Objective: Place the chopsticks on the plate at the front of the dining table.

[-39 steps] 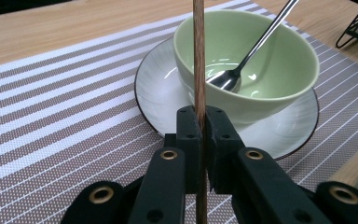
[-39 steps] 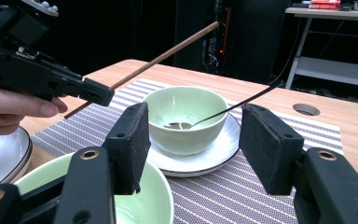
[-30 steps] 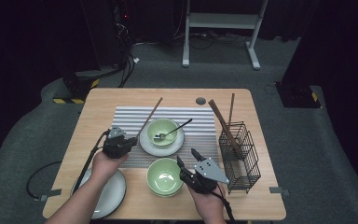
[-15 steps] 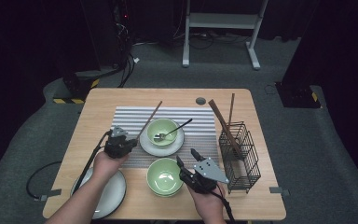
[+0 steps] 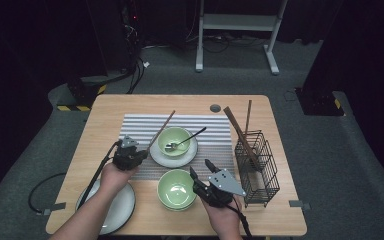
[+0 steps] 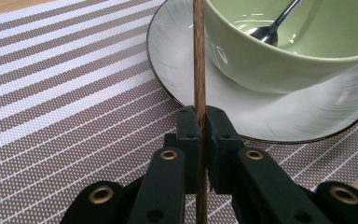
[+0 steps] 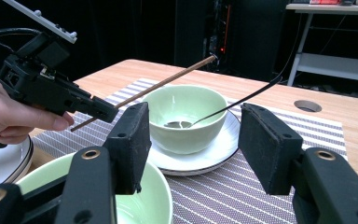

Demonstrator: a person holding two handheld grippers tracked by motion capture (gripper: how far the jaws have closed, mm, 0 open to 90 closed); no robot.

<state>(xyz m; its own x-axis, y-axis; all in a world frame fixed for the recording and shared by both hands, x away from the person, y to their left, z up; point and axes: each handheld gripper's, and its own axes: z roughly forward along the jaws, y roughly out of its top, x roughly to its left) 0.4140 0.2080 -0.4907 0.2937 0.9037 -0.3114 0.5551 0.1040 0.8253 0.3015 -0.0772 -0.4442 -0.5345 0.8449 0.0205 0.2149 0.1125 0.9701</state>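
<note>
Left gripper view: left hand-held gripper (image 6: 200, 122) clamped on chopstick (image 6: 198, 56), beside plate (image 6: 177, 60) with bowl (image 6: 284, 51), spoon (image 6: 272, 25). High view: right hand-held gripper (image 5: 201, 173) wide open, empty, rack (image 5: 257, 167) at 3 o'clock.

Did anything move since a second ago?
No, nothing visibly moved. The left gripper still pinches the wooden chopstick beside the plate, and the right gripper still waits open by the near green bowl.
</note>
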